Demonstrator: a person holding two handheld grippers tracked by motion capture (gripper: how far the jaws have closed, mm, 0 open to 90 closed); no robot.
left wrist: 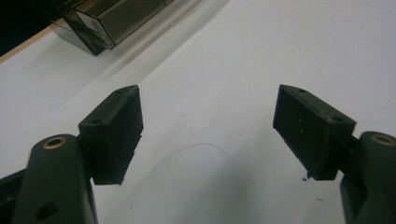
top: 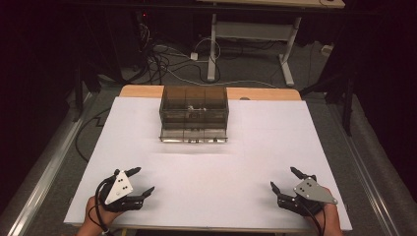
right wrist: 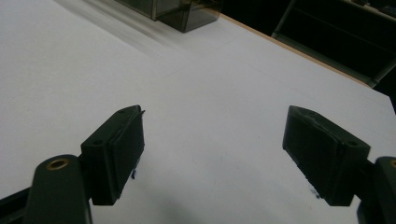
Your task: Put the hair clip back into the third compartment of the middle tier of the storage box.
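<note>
A smoky translucent plastic organizer box (top: 193,114) with several compartments stands at the far middle of the white table cover (top: 206,167); small pale items lie inside, too small to tell. My left gripper (top: 142,180) rests near the front left edge, open and empty. My right gripper (top: 283,178) rests near the front right edge, also open and empty. In the left gripper view the jaws of the left gripper (left wrist: 208,126) stand wide apart over bare white surface, with the box's corner (left wrist: 109,23) at the top left. The right gripper (right wrist: 215,154) shows the same, the box's corner (right wrist: 180,11) at the top.
The wooden table edge (top: 142,90) shows behind the white cover. Beyond it on the floor are tangled cables (top: 162,59) and the white legs of another desk (top: 212,44). A faint curved pencil line (left wrist: 191,154) marks the cover.
</note>
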